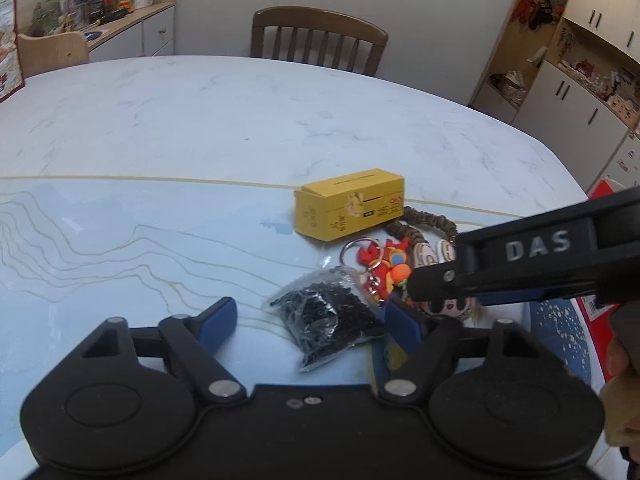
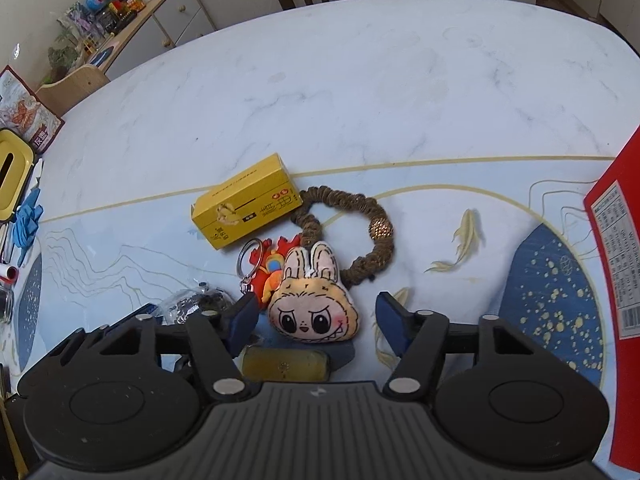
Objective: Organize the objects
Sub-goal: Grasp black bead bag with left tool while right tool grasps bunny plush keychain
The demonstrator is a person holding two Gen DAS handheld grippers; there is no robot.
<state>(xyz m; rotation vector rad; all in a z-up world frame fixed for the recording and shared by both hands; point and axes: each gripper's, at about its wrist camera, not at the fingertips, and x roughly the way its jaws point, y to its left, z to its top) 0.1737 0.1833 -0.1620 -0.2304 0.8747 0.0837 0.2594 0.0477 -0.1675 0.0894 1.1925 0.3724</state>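
I have both tools low over the table (image 2: pixel 360 92), working around the yellow box (image 2: pixel 247 201), which I use as my landmark. My right hand-held gripper (image 2: pixel 316 320) is spread wide and empty, its blue pads either side of the rabbit plush (image 2: pixel 314 300), which lies face up just in front of the box. My left hand-held gripper (image 1: pixel 310 320) is also spread, holding nothing, with the bead bag (image 1: pixel 324 312) between its pads, in front of the box and a little to its left.

The plush looks soft and light; I judge it will squash under the pads, so I would pinch across the full cheeks, not the thin ears. The bead bag looks limp and slick, with loose contents that will shift; a grip on the bulging middle seems safer than on a corner. The red keychain (image 2: pixel 266 272) lies touching the plush, between it and the box, and I cannot tell whether its ring is linked to the plush. The scrunchie (image 2: pixel 360 236) lies beside the box, partly under the plush ears.

Below the plush a dull yellow object (image 2: pixel 285 364) is half hidden by my gripper body; I cannot make out what it is. A red carton (image 2: pixel 616 248), well to the right of the box, is cut off by the frame.
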